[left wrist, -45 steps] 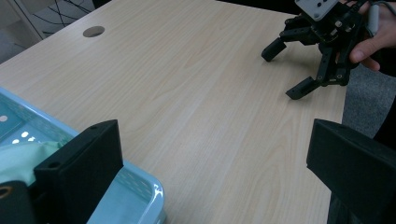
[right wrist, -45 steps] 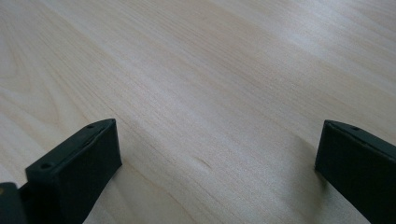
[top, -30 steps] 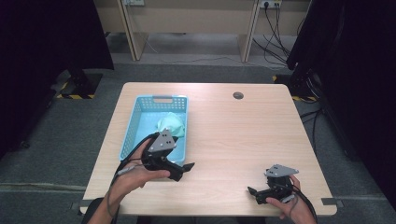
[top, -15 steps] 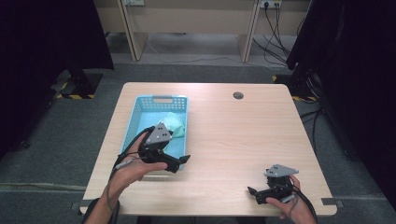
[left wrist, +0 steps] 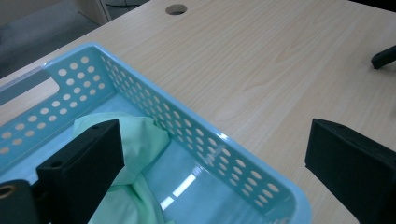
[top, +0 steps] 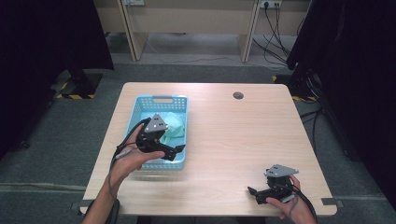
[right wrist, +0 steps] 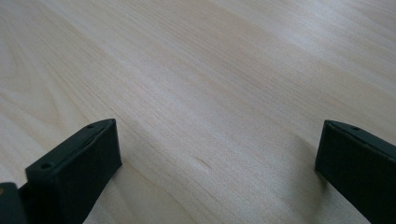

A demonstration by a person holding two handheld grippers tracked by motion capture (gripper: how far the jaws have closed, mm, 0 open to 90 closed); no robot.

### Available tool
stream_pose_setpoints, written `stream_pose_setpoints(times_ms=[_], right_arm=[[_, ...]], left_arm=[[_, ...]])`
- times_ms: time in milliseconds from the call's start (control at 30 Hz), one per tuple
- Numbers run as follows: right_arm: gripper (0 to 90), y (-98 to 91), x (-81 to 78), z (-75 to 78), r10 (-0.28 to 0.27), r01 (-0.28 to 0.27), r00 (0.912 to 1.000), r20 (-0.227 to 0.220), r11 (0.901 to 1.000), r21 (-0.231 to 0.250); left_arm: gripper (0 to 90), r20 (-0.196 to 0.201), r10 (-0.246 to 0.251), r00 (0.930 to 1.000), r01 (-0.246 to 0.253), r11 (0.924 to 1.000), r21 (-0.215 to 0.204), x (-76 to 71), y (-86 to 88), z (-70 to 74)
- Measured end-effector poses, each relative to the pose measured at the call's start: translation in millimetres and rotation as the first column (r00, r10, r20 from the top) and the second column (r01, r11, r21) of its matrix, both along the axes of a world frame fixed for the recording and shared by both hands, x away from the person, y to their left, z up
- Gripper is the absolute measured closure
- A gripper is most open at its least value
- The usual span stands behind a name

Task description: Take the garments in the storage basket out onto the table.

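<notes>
While the right tool [top: 261, 193] has stayed low by the near right edge of the table [top: 233, 135], jaws wide apart and holding nothing, the left tool [top: 173, 151] has moved back and up, away from the table's near side. Its jaws are wide open and empty, above the near right wall of the blue basket [top: 140, 108]. Inside lies the green cloth [top: 173, 125], just under and beside 1 jaw. Bare wood spreads between the 2 tools.

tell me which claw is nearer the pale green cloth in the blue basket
Left. The left claw hangs open over the perforated blue plastic basket beside the pale green cloth; the right claw rests at the table's near right corner.
</notes>
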State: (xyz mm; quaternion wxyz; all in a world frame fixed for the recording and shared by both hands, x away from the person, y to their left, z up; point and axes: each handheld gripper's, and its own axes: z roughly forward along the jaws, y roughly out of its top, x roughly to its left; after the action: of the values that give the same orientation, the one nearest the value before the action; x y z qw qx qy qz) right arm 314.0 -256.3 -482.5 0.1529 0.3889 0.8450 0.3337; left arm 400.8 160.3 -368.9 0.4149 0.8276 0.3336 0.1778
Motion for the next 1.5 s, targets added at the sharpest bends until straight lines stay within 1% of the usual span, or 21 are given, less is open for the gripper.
stream_pose_setpoints(times_ms=[33,100,133,200,400,500,733,900,1100,1200,1300,1500], right_arm=[[0.3,0.0,0.0,0.0,0.0,0.0,1.0,0.0,1.0,0.0],[0.3,0.0,0.0,0.0,0.0,0.0,1.0,0.0,1.0,0.0],[0.3,0.0,0.0,0.0,0.0,0.0,1.0,0.0,1.0,0.0],[0.3,0.0,0.0,0.0,0.0,0.0,1.0,0.0,1.0,0.0],[0.3,0.0,0.2,0.0,0.0,0.0,1.0,0.0,1.0,0.0],[0.3,0.1,0.2,0.0,0.0,0.0,1.0,0.0,1.0,0.0],[0.3,0.1,0.2,0.0,0.0,0.0,1.0,0.0,1.0,0.0],[0.3,0.1,0.2,0.0,0.0,0.0,1.0,0.0,1.0,0.0],[0.3,0.1,0.2,0.0,0.0,0.0,1.0,0.0,1.0,0.0],[0.3,0.1,0.2,0.0,0.0,0.0,1.0,0.0,1.0,0.0],[0.3,0.1,0.2,0.0,0.0,0.0,1.0,0.0,1.0,0.0],[0.3,0.1,0.2,0.0,0.0,0.0,1.0,0.0,1.0,0.0]], left_arm=[[3.8,-0.005,0.014,0.9999,-0.014,0.9999,0.002,4.3,1.7,-2.2],[3.9,-0.005,0.014,0.9999,-0.014,0.9999,0.002,4.3,1.7,-2.2],[3.9,-0.013,0.021,0.9997,-0.021,0.9998,0.004,8.7,5.2,-5.1],[3.9,-0.017,0.023,0.9996,-0.023,0.9997,0.003,9.6,6.0,-5.8],[4.3,-0.042,0.057,0.9975,-0.057,0.9984,-0.003,21.7,14.7,-14.2],[4.6,-0.055,0.063,0.9965,-0.063,0.998,-0.002,26.9,17.2,-17.4],[4.8,-0.067,0.093,0.9934,-0.092,0.9957,0.008,38.0,23.8,-21.9],[5.4,-0.079,0.1,0.9918,-0.099,0.995,0.012,44.7,23.6,-25.7],[7.9,-0.075,0.125,0.9893,-0.122,0.9916,0.042,53.0,22.5,-31.5],[9.4,-0.08,0.131,0.9881,-0.127,0.9905,0.051,56.9,23.3,-34.8],[12.4,-0.08,0.155,0.9846,-0.151,0.9869,0.055,62.0,23.4,-38.8],[15.8,-0.098,0.16,0.9823,-0.151,0.9843,0.091,69.9,18.0,-49.5]])
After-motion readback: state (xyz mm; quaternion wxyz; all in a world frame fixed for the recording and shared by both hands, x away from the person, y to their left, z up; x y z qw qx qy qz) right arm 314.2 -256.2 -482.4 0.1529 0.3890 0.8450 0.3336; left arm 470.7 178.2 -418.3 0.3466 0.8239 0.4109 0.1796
